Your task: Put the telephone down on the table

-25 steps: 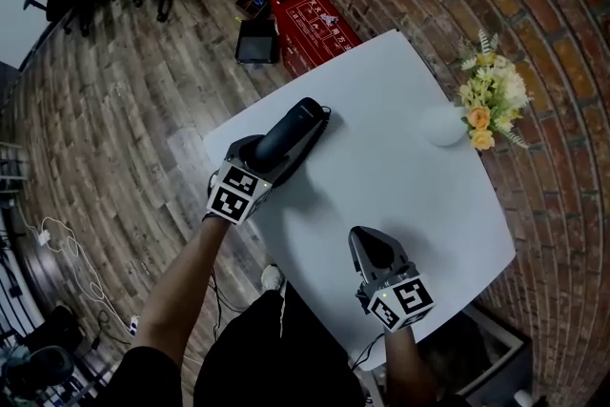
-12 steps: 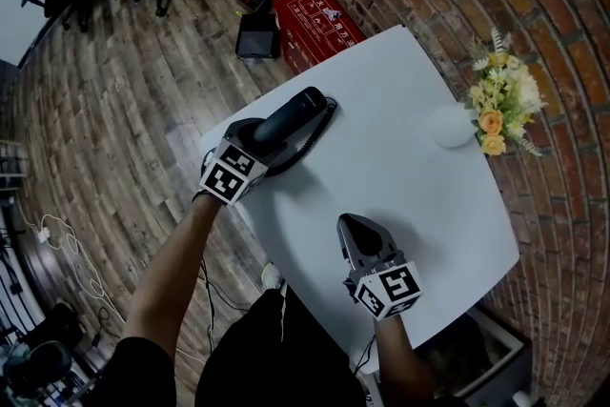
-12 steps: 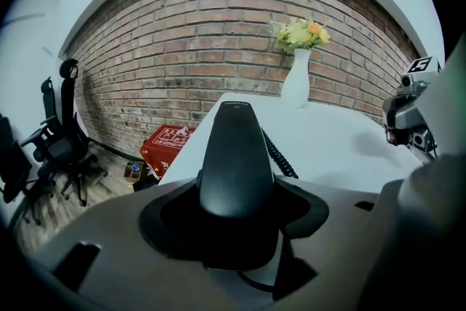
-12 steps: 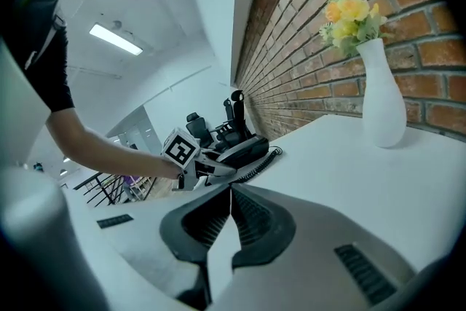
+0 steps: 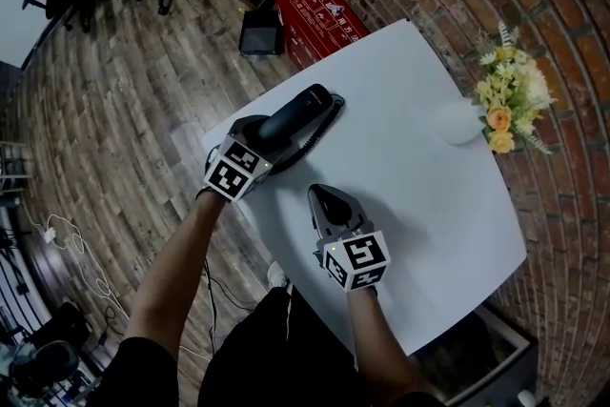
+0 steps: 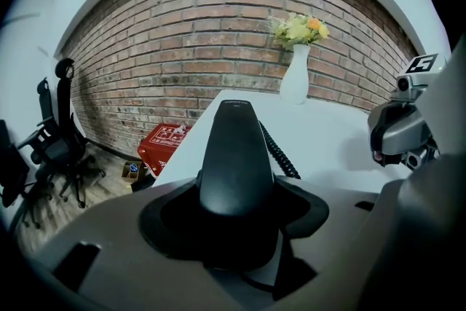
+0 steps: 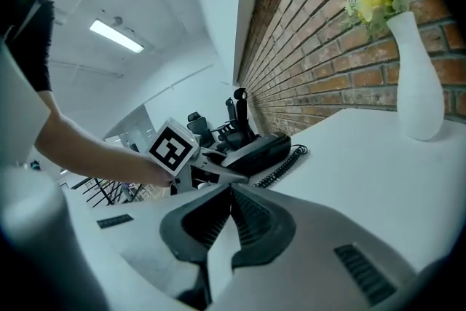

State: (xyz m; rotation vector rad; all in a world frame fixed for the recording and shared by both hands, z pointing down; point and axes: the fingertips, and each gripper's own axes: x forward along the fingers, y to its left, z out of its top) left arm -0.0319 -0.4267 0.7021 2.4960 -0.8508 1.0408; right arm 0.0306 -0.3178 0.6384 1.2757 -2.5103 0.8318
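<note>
At the left edge of the table, my left claw is spread wide around the black telephone and squeezes it on both sides. The phone looks like it lies on the white top, and its curly cord rests there too. My right claw is closed with nothing in it. I think only letting go is left.

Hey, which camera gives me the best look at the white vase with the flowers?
The left gripper view: the vase stands whole, side-on, flowers included. The right gripper view shows the vase larger but squeezed against the frame's edge. The head view looks down on the vase, a white round shape.
</note>
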